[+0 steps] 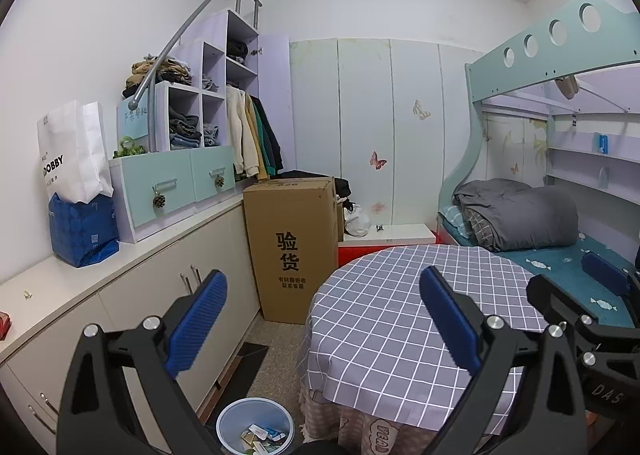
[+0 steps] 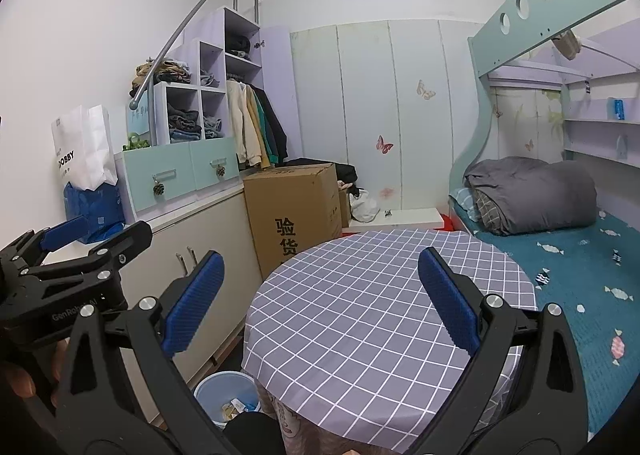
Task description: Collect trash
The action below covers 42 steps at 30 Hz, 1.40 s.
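The left gripper [image 1: 322, 319] fills the lower part of the left wrist view. Its two blue pads [image 1: 198, 319] stand wide apart, and nothing is between them. The right gripper [image 2: 320, 301] is the same in the right wrist view: jaws spread wide and empty, with one blue pad [image 2: 448, 299] on each side. Each gripper also shows at the edge of the other view, the right one at the right edge and the left one at the left edge. A part of a hand [image 2: 24, 379] shows at the lower left of the right wrist view, under the left gripper.

Just beyond the fingers is a round table [image 1: 392, 319] with a grey checked cloth; the top of the cloth is bare. Both grippers hang above its near edge.

At the bottom centre of the left wrist view a pale blue bin [image 1: 255, 425] stands on the floor, just beside the table. Inside it lie several small pieces of trash [image 1: 262, 437], wrappers in white, yellow and blue.

Behind the bin, in the middle of the frame, stands a tall cardboard box [image 1: 294, 243] with black print, against a low white cabinet [image 1: 132, 295] on the left. On the cabinet are a blue bag [image 1: 82, 231] and a white bag [image 1: 72, 147]. At the right is a bunk bed [image 1: 568, 255] with a folded grey blanket [image 1: 520, 217].
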Motion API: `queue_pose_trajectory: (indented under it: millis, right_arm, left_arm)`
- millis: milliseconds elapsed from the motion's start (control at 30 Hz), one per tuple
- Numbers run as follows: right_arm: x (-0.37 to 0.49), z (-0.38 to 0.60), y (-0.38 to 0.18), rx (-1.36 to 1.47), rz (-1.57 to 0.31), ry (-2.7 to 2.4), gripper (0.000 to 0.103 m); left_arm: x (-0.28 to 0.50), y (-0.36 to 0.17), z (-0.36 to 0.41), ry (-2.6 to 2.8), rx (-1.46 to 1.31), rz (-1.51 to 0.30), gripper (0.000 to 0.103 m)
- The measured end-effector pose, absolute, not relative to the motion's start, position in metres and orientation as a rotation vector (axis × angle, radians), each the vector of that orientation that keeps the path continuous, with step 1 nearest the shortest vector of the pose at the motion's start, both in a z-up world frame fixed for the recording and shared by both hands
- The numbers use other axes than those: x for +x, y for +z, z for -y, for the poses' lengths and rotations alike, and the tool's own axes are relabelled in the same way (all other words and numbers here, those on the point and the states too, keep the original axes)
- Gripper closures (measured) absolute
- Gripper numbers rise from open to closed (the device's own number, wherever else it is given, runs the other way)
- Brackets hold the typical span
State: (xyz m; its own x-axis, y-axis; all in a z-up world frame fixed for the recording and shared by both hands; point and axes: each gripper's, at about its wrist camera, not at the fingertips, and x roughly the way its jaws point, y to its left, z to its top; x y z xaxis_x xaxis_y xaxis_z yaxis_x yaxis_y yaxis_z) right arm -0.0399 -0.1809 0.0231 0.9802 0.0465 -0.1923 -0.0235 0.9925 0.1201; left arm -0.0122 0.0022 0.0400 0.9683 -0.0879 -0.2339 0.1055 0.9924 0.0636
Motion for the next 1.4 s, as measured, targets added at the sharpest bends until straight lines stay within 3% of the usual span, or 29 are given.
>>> queue_pose_trajectory:
  millis: [1400]
  right_arm:
    - [-0.0359, 0.1764, 0.0138, 0.12, -0.213, 0.047, 0.008]
  left_arm:
    - [-0.0084, 0.0352, -0.0082, -0.094, 0.093, -0.251, 0.008]
